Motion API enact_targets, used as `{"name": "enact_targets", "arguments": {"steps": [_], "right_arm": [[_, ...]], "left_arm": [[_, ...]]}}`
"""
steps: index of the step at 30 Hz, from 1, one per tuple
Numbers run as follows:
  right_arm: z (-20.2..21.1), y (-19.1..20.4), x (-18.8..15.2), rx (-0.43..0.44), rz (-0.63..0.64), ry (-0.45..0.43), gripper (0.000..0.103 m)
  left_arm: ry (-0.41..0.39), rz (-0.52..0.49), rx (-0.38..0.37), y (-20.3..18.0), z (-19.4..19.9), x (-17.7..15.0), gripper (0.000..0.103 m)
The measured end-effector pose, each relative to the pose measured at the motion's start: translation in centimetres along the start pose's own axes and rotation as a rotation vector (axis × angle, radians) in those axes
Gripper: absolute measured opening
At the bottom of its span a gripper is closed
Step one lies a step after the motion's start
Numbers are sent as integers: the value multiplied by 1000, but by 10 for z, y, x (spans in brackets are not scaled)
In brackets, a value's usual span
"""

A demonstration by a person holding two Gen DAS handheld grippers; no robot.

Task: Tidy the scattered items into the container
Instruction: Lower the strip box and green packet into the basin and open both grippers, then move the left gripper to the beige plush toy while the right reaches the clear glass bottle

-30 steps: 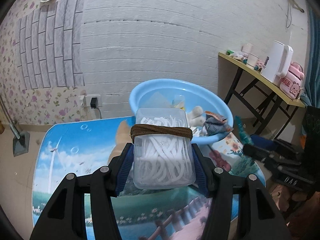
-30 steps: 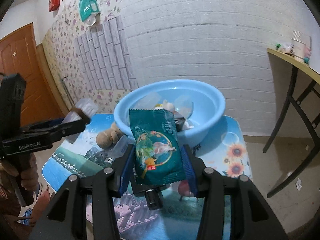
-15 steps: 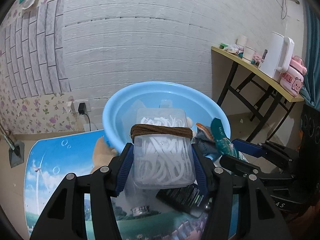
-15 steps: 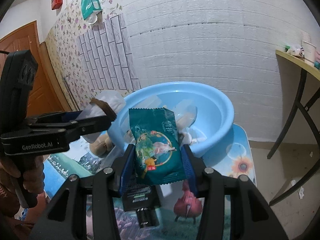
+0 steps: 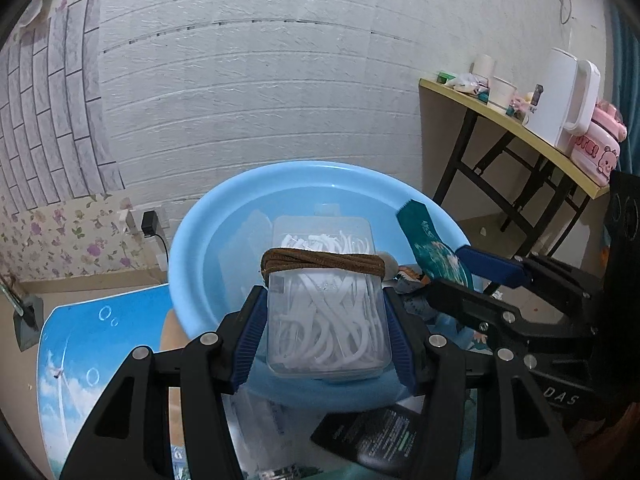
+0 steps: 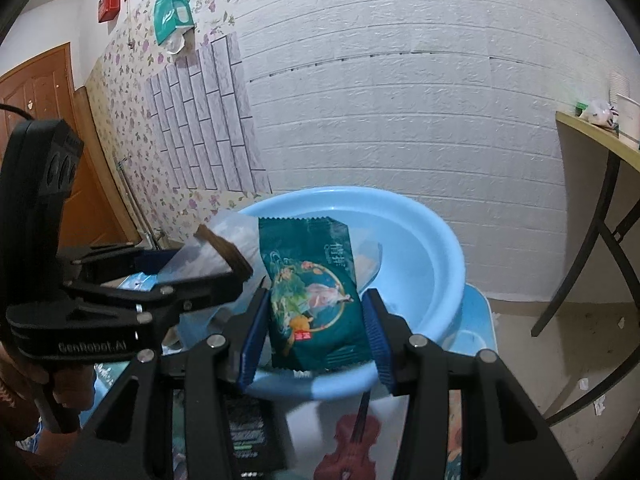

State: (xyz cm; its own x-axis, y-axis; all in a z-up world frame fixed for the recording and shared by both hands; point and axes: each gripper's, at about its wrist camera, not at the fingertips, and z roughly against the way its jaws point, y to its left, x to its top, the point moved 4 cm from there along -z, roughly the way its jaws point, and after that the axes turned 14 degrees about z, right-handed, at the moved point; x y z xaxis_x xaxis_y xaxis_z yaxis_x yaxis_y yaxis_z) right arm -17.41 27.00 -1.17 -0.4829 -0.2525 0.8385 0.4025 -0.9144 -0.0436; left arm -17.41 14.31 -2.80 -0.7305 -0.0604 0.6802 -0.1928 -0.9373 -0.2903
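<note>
Both tools have come forward to the blue basin [image 5: 192, 264] since a second ago, and it looks much bigger in both views.

The left tool [image 5: 326, 320] squeezes a clear box [image 5: 328, 332] full of white bits, with a brown band [image 5: 320, 262] wrapped round its far end. The box hangs over the near rim of the basin. The right tool [image 6: 316, 332] squeezes a green snack packet [image 6: 316, 300], which stands up over the near rim of the basin too. In the right view the left tool sits just to the left of the packet, with a hand [image 6: 60, 392] on its grip.

Below the tools, on the near side of the basin, a black packet [image 5: 384, 436] lies on the surface [image 5: 92, 344], which has a picture of sky and bubbles on it. Inside the basin lie some small things, mostly hidden by the box and the packet.

Behind the basin is a white brick wall [image 5: 280, 92] with a black plug [image 5: 150, 222] low on it. To the right of the basin stands a yellow side table [image 5: 520, 128] holding a white kettle [image 5: 564, 96] and a pink box [image 5: 598, 152].
</note>
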Motion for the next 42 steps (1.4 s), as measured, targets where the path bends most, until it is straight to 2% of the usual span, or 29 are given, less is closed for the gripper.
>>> {"name": "enact_targets", "arguments": {"steps": [6,15,18,23,24,26,28,34,42], "right_arm": [[-9,-3,5,-20,15,8,46],[-7,12,14,13,38,-6,46],[-12,16,14,30,36,6,46],[-17,18,9,1,24,43,46],[-18,18,8,-3,25,49,47],[-17,21,7,-18,36,60,57],[-18,22,8,-24,38,71,60],[-12,27,5,-40,44,79,60],[3,39,-2,-52,50,93,60]], "left_arm": [[7,-8,-8,-1,-8,2,57],[-15,13,-7,7,5,4,58],[-24,18,-1,13,10,3,59],[-26,21,-21,16,14,0,63],[-28,20,-28,15,16,-2,63],[-29,20,-37,15,19,-4,64],[-32,20,-38,17,22,-5,64],[-50,58,-24,33,34,-8,64],[-50,121,23,69,53,-28,65]]}}
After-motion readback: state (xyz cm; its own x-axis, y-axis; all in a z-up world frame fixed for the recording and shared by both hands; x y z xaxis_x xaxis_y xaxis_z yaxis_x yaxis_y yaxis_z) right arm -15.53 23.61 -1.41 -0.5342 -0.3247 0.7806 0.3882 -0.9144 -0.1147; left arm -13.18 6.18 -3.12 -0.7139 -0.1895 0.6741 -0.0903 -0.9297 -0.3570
